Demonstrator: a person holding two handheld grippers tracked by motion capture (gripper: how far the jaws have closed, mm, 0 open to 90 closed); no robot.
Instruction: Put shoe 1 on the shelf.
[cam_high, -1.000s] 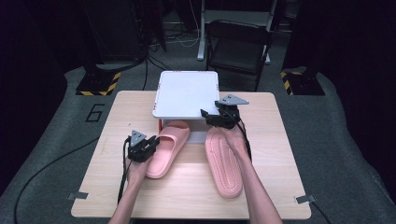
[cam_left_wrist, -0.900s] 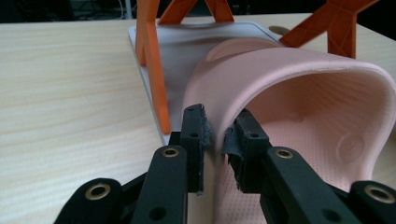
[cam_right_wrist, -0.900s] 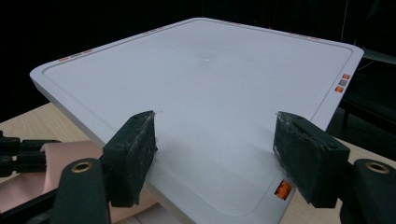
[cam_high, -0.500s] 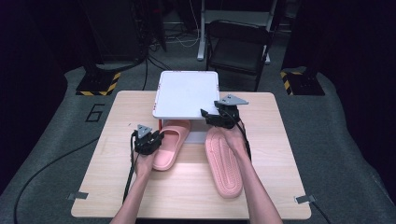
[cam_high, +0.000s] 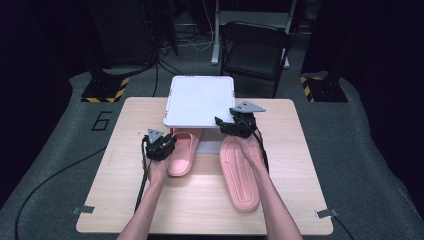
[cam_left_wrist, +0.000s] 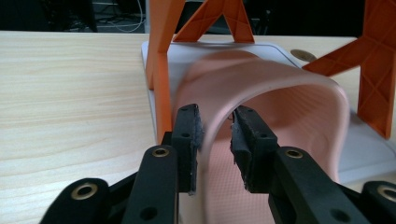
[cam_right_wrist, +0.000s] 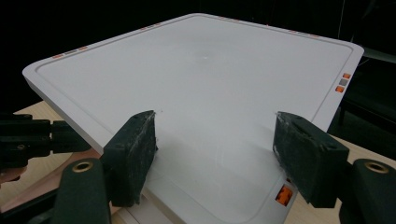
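My left claw (cam_left_wrist: 215, 140) was clamped on the left pink slipper's strap (cam_left_wrist: 261, 88); my right claw (cam_right_wrist: 217, 154) gaped empty beyond the right slipper (cam_high: 240, 172). The wooden worktop (cam_high: 125, 165) carried a white shelf (cam_high: 200, 100) hiding the left slipper's toe; a chair (cam_high: 257, 47) stood beyond in the dark room.

The white shelf (cam_high: 200, 100) hides the left slipper's (cam_high: 181, 152) toe end.
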